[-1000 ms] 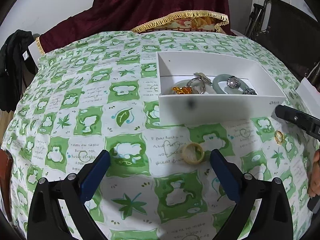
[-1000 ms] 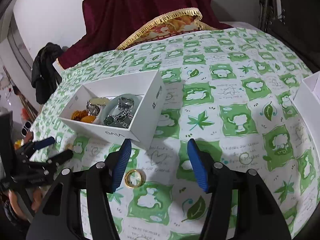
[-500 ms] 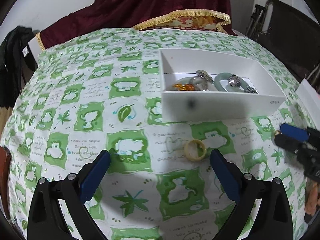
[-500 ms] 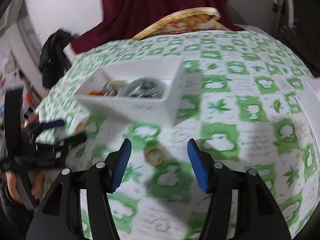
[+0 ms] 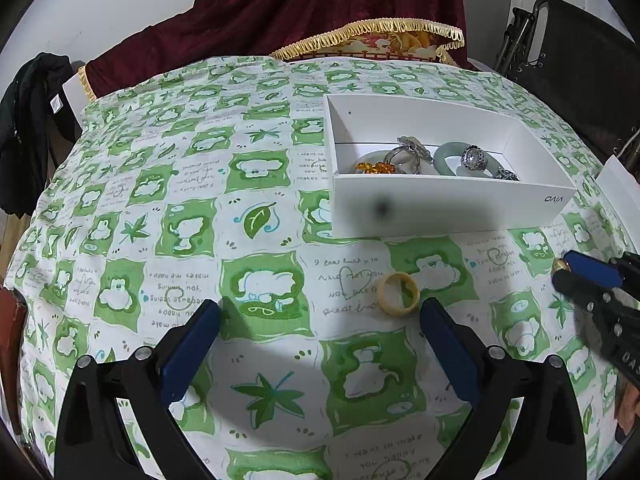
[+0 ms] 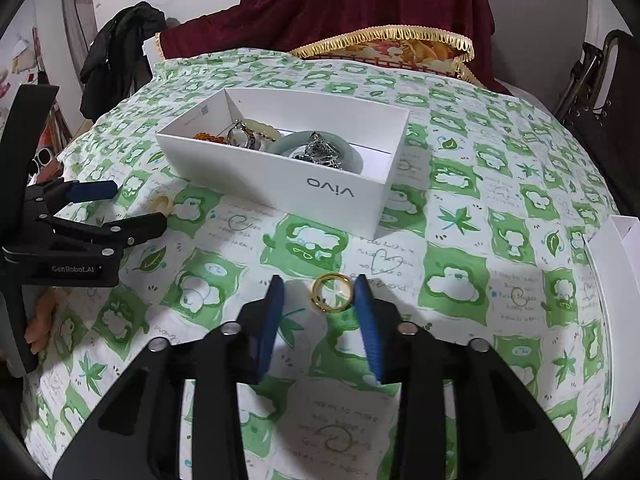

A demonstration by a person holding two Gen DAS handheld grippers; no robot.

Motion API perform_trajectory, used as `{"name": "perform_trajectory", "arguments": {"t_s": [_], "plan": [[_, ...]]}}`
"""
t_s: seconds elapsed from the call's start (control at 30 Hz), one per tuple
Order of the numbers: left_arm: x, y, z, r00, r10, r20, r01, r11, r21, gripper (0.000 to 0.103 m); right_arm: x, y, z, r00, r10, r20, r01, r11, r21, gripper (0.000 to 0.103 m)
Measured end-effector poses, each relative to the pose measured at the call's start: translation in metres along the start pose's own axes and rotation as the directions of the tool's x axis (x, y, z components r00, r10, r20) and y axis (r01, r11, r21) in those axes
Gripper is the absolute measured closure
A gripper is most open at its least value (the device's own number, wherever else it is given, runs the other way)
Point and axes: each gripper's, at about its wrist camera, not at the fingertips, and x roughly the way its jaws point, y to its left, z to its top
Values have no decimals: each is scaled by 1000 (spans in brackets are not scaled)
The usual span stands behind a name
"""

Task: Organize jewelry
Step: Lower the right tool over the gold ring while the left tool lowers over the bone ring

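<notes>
A gold ring (image 6: 332, 292) lies on the green-and-white cloth between the tips of my right gripper (image 6: 320, 300). Its jaws are closing: the ring sits close against the right pad, with a gap to the left pad. My left gripper (image 5: 320, 320) stands open and low over the cloth. A cream ring (image 5: 398, 294) lies between its fingertips, nearer the right one. Beyond both stands a white box (image 6: 280, 184) holding a jade bangle (image 5: 448, 152), silver rings and amber beads. The right gripper (image 5: 580, 276) also shows at the right edge of the left wrist view.
A second white box (image 6: 612, 272) sits at the table's right edge. A dark red cloth with gold fringe (image 6: 384, 40) hangs at the back, a black garment (image 6: 120, 48) at the left, a black chair (image 5: 580, 80) at the right.
My right gripper has shifted and rolled so the gold ring now lies between its tips, and its jaws have narrowed. The left gripper and the cream ring have stayed put.
</notes>
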Motion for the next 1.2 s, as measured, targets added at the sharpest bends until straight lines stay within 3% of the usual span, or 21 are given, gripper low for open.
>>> {"name": "perform_trajectory", "arguments": {"t_s": [0.07,0.3,0.47,0.7,0.87,1.2], "plan": [[0,0,0,1000,-2,0,2,1000,1,3,-1,-2,0,1000,0,1,0,1000,5,83],[-11,-20,-4,996,-65,54,60,994,96,3,-1,0,0,1000,7,-2,-7,1000,-10,83],[-7,-25,-4,993,-113,29,109,987,116,25,-1,0,0,1000,13,-3,-13,1000,-5,82],[-7,-19,1,990,-136,48,132,988,83,44,-1,0,0,1000,11,-3,-11,1000,-7,82],[-10,-25,0,990,-129,55,122,986,113,77,-1,0,0,1000,10,-4,-10,1000,-8,82],[-15,-35,-6,989,-136,52,127,980,156,81,-1,0,1,1000,6,-4,-6,1000,-10,82]]}}
